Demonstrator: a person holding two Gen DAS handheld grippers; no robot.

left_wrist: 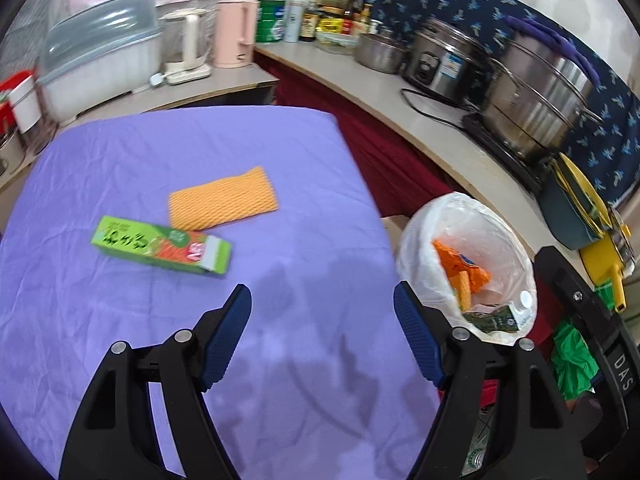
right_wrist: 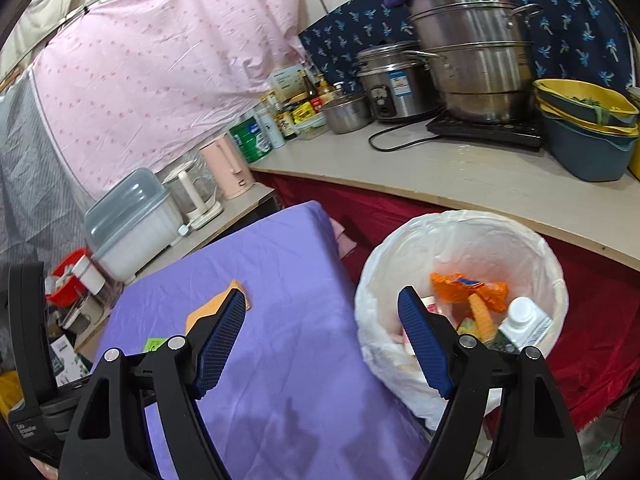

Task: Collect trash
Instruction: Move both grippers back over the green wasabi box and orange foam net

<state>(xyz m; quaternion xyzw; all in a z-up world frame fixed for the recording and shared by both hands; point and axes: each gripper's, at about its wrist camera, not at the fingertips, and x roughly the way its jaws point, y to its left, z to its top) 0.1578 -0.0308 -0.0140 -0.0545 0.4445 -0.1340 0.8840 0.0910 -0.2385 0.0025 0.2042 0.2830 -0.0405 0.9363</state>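
Lying on the purple-covered bench (left_wrist: 120, 160), the green box (left_wrist: 160, 245) and the orange foam net (left_wrist: 223, 198) are judged light, the box stiff enough to be pinched across its narrow sides, the net soft and crushable. Both the left gripper (left_wrist: 322, 300) and the right gripper (right_wrist: 322, 304) are spread and empty. The whole box is shown only by the left view, while the lined bin (right_wrist: 460, 232) with its trash is seen more fully from the right.

green box (left_wrist: 162, 245): lying flat, mid purple table (left_wrist: 120, 152) | orange foam net (left_wrist: 223, 197): flat, just beside it toward far edge | lined bin (left_wrist: 416, 240): off right edge, holding wrappers, carton
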